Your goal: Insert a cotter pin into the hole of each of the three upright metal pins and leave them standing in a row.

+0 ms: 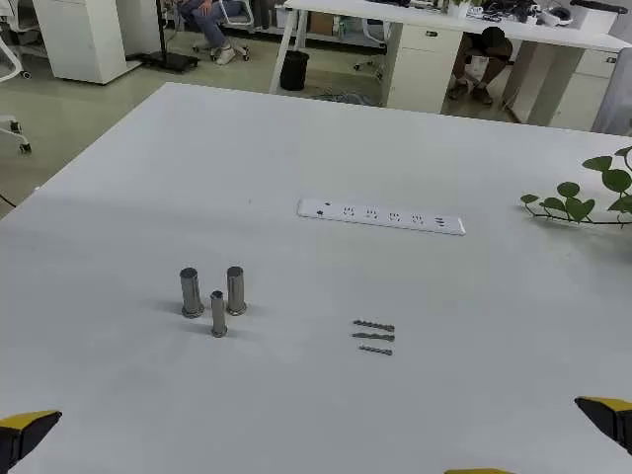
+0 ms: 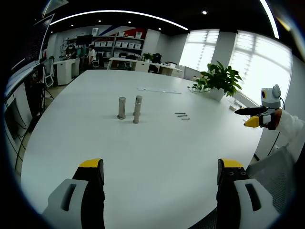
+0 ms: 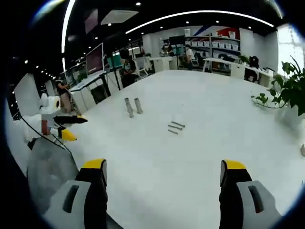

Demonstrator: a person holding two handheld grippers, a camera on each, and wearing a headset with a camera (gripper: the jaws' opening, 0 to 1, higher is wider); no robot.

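Three upright grey metal pins (image 1: pixel 217 296) stand in a tight cluster on the white table (image 1: pixel 118 217), left of centre. To their right lie three small cotter pins (image 1: pixel 373 337), side by side. My left gripper (image 1: pixel 25 430) shows a yellow tip at the bottom left corner, and my right gripper (image 1: pixel 607 413) one at the bottom right. In the left gripper view, the left gripper (image 2: pixel 159 174) is open and empty, well short of the metal pins (image 2: pixel 131 109) and the cotter pins (image 2: pixel 181 115). The right gripper (image 3: pixel 163 174) is open and empty too, far from the cotter pins (image 3: pixel 174 127) and metal pins (image 3: pixel 132 106).
A white power strip (image 1: pixel 380 216) lies across the table beyond the parts. A trailing green plant (image 1: pixel 592 193) reaches in at the right edge. Desks, cabinets and seated people are on the office floor past the far edge.
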